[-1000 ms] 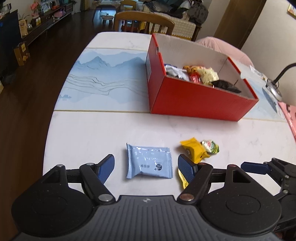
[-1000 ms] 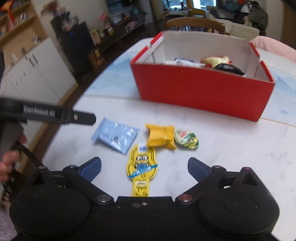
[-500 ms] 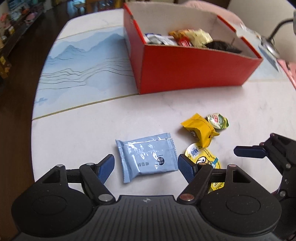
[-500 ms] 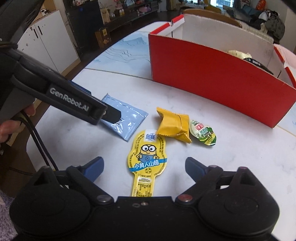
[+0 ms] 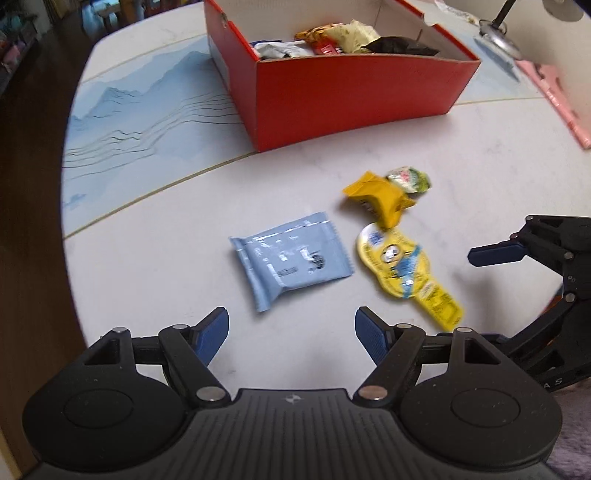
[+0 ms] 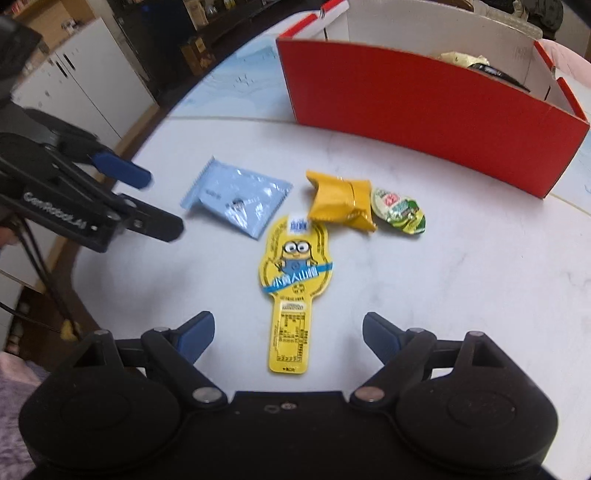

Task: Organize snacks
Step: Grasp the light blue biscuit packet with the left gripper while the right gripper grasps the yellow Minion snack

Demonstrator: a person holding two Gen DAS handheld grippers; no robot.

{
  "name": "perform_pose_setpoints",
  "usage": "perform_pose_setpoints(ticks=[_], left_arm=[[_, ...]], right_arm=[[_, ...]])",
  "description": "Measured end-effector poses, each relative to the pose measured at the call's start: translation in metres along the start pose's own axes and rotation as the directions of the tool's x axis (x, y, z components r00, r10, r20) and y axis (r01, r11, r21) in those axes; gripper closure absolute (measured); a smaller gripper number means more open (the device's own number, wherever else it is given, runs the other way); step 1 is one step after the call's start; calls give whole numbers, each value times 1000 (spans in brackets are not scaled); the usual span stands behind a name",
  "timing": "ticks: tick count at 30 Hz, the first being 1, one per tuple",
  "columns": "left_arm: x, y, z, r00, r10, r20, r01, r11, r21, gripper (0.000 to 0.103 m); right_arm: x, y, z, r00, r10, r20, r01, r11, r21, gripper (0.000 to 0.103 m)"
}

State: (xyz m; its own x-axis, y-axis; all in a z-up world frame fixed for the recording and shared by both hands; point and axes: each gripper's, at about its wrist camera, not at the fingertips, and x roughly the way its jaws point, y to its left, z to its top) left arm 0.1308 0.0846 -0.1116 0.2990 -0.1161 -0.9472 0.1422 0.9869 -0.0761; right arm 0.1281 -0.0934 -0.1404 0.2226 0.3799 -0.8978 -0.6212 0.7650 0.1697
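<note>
Left claw (image 5: 290, 332): jaws spread wide, holding nothing, poised above the worktop with the pale blue packet just ahead of its blue fingertips (image 5: 212, 334).
Right claw (image 6: 288, 336): jaws wide apart, empty; the narrow tail of the yellow Minion packet lies between its fingers.
Each claw in the other's view: the right one enters the left wrist view from the right edge; the left one enters the right wrist view from the left edge, its linkage lettered "GenRobot.AI".
Pale blue packet (image 5: 291, 260): flat on the white worktop (image 5: 155, 258), crimped at both ends, lying at an angle, just left of the Minion packet.
Yellow Minion packet (image 6: 291, 280): paddle-shaped, flat, printed face up, with a blue band of Chinese characters; its round head nearly meets the blue packet and the yellow wrapper.
Yellow wrapper (image 6: 341, 203): crumpled and folded, beyond the Minion packet's head, touching the small green sweet.
Green sweet (image 6: 400, 214): small, oval, green-and-white wrapper with a red mark, at the right end of the group.
Red box (image 5: 354, 92): open-topped cardboard, white inside, well beyond the loose snacks; it holds a pile of wrapped snacks (image 5: 332, 42) in white, red, yellow and black.
Blue mountain-print mat (image 5: 147, 110): on the worktop, reaching under the box's left side.
Desk lamp (image 5: 498, 29): at the far right corner, only partly seen.
</note>
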Motion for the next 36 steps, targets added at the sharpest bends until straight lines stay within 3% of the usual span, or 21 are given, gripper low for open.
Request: perform_pose_setpoints(ticks=[4,10,16,23,32,36], left_arm=[[7,4,3,1000,9,-1,-9,999,-37,28],[13,-2,15,1000,23,-3,-23,1000,-4,28],[22,-15,28,999,47,-27,-42,987,158,28],[32,-19,43,997,58,-45,-39,935,352,28],[59,-45,43,986,102,-134,1,792,610,28],[66,-45,53,985,85,-151,21,807,590,27]], right_arm=[[12,14,7,999,-45,6,46,998,-51,26],[27,24,17,995,-99,1,99,989,-111,44],[28,19,21,995,-100,15,101,988,-116,52],[26,14,16,996,-87,17,89,989,-119,52],[11,-3,2,1000,-5,-7,5,999,-37,52],[8,-6,2,1000,5,-10,-5,1000,-22,52]])
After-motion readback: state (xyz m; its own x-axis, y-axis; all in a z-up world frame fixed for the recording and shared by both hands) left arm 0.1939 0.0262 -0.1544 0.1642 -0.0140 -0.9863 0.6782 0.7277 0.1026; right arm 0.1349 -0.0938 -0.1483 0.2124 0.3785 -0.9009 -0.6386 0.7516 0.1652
